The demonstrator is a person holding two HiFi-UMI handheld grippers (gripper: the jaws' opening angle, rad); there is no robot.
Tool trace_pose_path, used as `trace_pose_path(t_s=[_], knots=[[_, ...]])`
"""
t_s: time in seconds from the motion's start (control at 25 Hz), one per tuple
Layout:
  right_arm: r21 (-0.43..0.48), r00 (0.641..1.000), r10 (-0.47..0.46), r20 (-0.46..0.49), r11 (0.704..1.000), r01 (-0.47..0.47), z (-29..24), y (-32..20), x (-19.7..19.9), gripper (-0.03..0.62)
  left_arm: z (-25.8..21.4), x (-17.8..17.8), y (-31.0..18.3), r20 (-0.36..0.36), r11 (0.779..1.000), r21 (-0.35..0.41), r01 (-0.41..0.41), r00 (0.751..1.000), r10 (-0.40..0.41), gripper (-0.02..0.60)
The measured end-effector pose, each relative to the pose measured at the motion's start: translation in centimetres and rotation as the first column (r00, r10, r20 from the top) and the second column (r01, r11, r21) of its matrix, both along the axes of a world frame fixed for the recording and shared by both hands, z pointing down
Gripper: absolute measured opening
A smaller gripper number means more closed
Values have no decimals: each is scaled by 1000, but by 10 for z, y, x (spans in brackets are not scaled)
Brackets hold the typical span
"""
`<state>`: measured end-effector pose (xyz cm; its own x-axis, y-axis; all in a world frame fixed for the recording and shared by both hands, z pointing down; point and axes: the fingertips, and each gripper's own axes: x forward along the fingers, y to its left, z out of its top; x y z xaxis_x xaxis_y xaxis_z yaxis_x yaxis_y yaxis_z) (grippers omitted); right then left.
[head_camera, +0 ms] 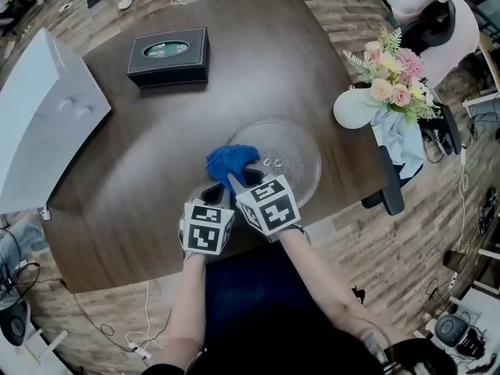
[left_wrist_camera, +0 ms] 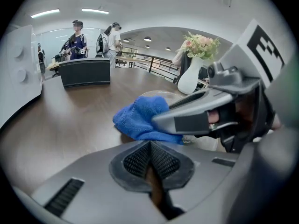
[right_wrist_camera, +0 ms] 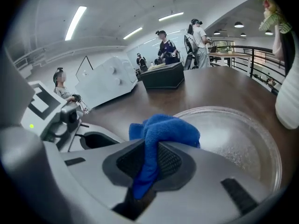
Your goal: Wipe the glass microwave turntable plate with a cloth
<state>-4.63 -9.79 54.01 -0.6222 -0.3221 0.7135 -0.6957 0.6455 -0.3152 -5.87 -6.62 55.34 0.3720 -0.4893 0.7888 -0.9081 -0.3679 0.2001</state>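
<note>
Blue cloth (head_camera: 230,161) pinched in right gripper (head_camera: 248,180), at glass turntable plate (head_camera: 301,153) near rim; left gripper (head_camera: 212,193) clenched, empty, alongside.

Round clear glass turntable plate (head_camera: 295,156), shallow raised rim, lying flat on the dark wooden table (head_camera: 156,155) near its front edge, blue cloth (head_camera: 230,161), terry weave, bunched at the plate's left edge, one fold clamped between the jaws of the right gripper (right_wrist_camera: 145,167).
</note>
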Motion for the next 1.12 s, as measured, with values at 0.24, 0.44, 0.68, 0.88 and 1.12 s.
trace_pose_path(t_s=[0.24, 0.44, 0.68, 0.88, 1.12], knots=[[30, 997, -39, -70, 999, 42, 8, -1, 5, 46, 0, 1, 0, 3, 1000, -1, 0, 1000, 0, 3], [45, 995, -41, -88, 998, 45, 8, -3, 8, 46, -1, 2, 0, -3, 1000, 4, 3, 1000, -3, 3], [51, 994, -22, -106, 998, 28, 8, -8, 20, 46, -2, 2, -1, -5, 1000, 6, 0, 1000, 0, 3], [47, 994, -9, -113, 999, 14, 9, -10, 31, 48, -2, 2, -1, -8, 1000, 3, 1, 1000, -1, 3], [49, 992, 9, -125, 999, -3, 9, -13, 44, 48, -1, 2, -1, -7, 1000, 5, 1, 1000, -1, 3]])
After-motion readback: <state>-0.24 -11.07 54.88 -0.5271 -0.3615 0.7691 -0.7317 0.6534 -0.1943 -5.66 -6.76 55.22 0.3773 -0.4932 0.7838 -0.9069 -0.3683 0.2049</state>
